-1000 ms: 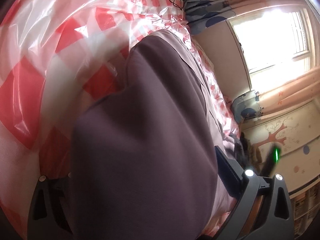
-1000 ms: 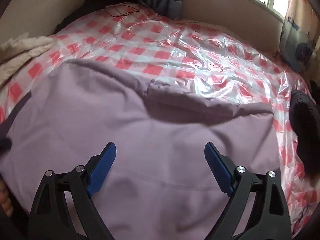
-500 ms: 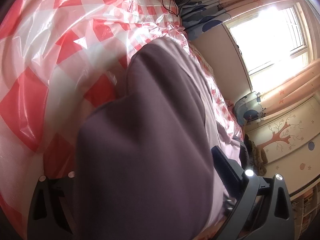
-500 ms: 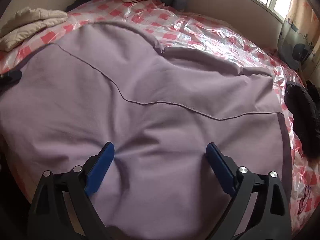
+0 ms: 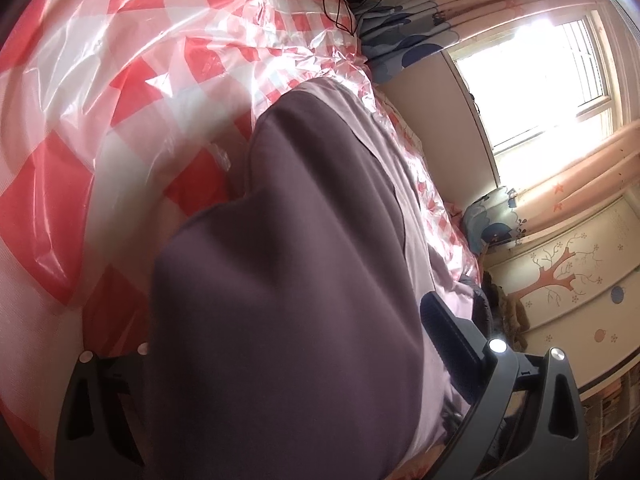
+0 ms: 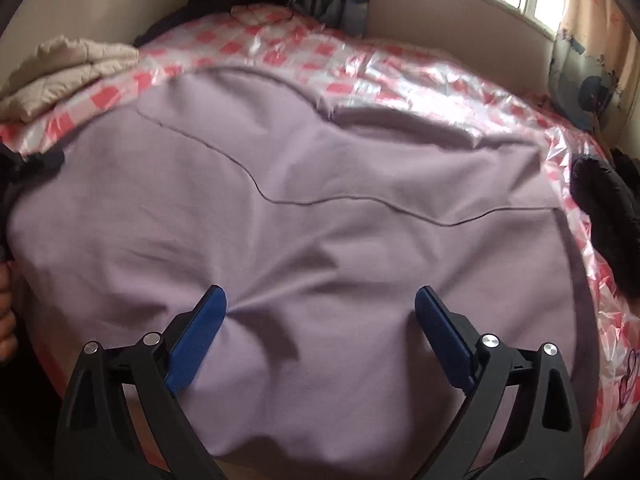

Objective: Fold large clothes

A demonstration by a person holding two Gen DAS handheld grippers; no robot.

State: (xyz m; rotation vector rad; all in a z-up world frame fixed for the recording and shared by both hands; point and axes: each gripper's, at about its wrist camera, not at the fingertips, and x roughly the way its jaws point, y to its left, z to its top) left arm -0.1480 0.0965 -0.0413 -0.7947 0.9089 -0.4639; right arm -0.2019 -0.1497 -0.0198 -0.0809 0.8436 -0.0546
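Note:
A large mauve garment [image 6: 320, 200] lies spread on the bed, one layer folded over with its hem running across the middle. My right gripper [image 6: 320, 312] rests its blue fingertips [image 6: 208, 312] on the near part, jaws wide and opening. The cloth lies under them, not pinched. In the left wrist view the same garment [image 5: 280, 280] rises in a dark fold right over my left gripper [image 5: 292, 312]. Its arms stand wide apart. The right finger [image 5: 440, 320] shows and the left pad is hidden under the cloth.
A red and white checked plastic sheet [image 6: 280, 44] covers the bed. A beige quilted piece [image 6: 68, 68] sits at the far left, black clothing [image 6: 600, 200] at the right edge. A person's hand [image 6: 6, 312] shows at the left rim. Wall and window [image 5: 560, 80] bound the far side.
The right gripper came down and back onto the garment, whose folded layer now lies flatter with its hem in view. Its jaws widened slightly. The left gripper's view barely changed.

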